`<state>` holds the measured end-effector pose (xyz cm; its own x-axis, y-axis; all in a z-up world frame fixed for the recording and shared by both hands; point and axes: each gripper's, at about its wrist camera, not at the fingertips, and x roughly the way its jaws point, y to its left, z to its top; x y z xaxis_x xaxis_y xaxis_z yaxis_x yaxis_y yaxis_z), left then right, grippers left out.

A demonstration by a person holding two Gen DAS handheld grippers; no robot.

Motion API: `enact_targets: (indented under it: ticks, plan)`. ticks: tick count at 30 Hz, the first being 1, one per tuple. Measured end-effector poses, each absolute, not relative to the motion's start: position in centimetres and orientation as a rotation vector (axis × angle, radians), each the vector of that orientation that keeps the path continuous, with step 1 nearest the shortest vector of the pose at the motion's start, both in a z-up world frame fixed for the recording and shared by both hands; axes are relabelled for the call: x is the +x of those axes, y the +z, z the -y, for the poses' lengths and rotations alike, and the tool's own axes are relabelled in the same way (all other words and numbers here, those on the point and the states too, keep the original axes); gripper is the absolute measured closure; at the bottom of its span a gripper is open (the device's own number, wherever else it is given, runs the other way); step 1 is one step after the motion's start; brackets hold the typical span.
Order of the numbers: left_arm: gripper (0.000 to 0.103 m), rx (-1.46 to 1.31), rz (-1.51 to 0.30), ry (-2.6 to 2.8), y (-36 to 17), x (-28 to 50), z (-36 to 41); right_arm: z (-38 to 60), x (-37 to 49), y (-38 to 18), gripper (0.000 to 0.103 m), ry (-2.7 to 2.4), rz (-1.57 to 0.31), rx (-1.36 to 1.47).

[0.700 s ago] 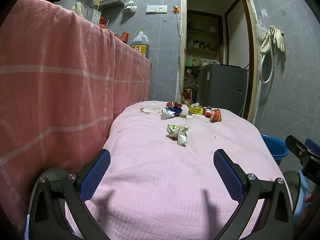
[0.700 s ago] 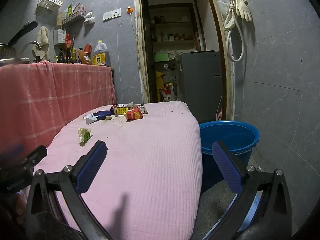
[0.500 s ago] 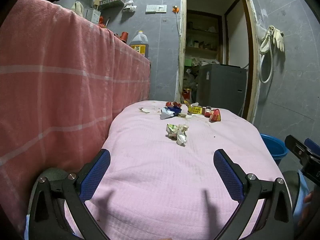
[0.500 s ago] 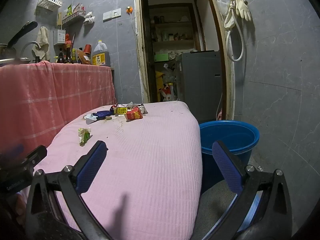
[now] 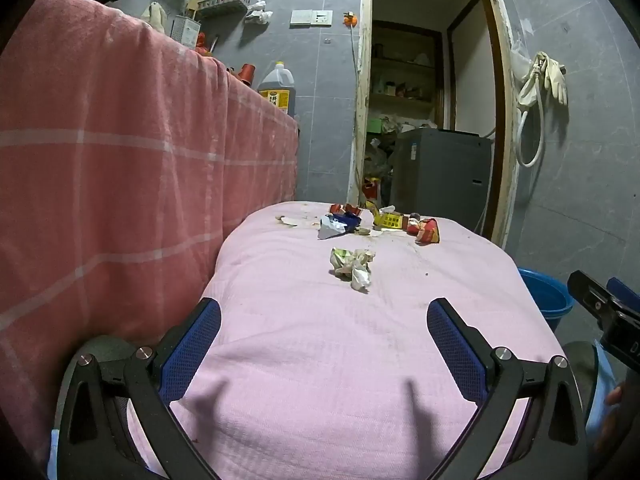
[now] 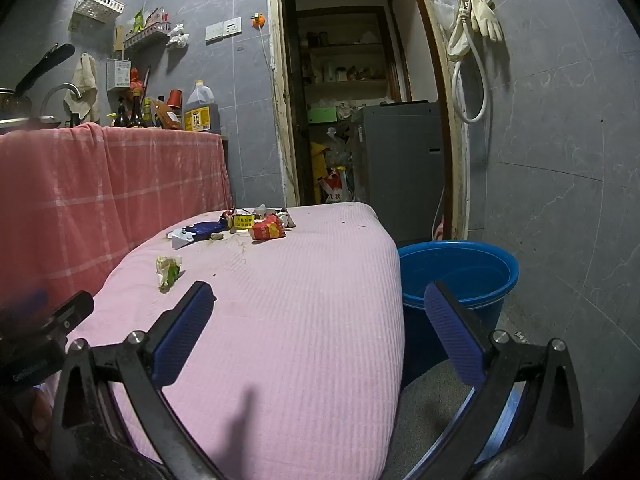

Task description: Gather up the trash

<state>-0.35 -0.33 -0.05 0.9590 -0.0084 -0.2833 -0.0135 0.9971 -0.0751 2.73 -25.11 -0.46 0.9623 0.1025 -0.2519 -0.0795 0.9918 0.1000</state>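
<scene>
Trash lies on a pink-covered table (image 5: pixel 320 352) (image 6: pixel 304 320). A crumpled green-and-white wrapper (image 5: pixel 352 265) (image 6: pixel 169 271) sits nearest. Further back are a blue-and-white wrapper (image 5: pixel 338 224) (image 6: pixel 198 233), a yellow packet (image 5: pixel 387 221) (image 6: pixel 243 222) and a red packet (image 5: pixel 427 233) (image 6: pixel 269 232). My left gripper (image 5: pixel 324 316) hovers open over the near end of the table, with nothing between its fingers. My right gripper (image 6: pixel 320 300) is open too, at the table's right edge, empty. A blue bucket (image 6: pixel 460 276) (image 5: pixel 546 292) stands on the floor to the right of the table.
A counter draped in a pink checked cloth (image 5: pixel 120 168) (image 6: pixel 108 184) runs along the left, with bottles and an oil jug (image 6: pixel 202 114) on top. Behind the table, a doorway opens on a grey appliance (image 6: pixel 398 164). Grey tiled wall on the right.
</scene>
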Motion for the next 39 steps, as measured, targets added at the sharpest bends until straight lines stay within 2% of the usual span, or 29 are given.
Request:
enact_targets:
  ticks: [39]
  plan:
    - [0.002, -0.082, -0.288, 0.001, 0.0, -0.02, 0.03, 25.15, 2.74, -0.52, 0.0, 0.092, -0.259, 0.09]
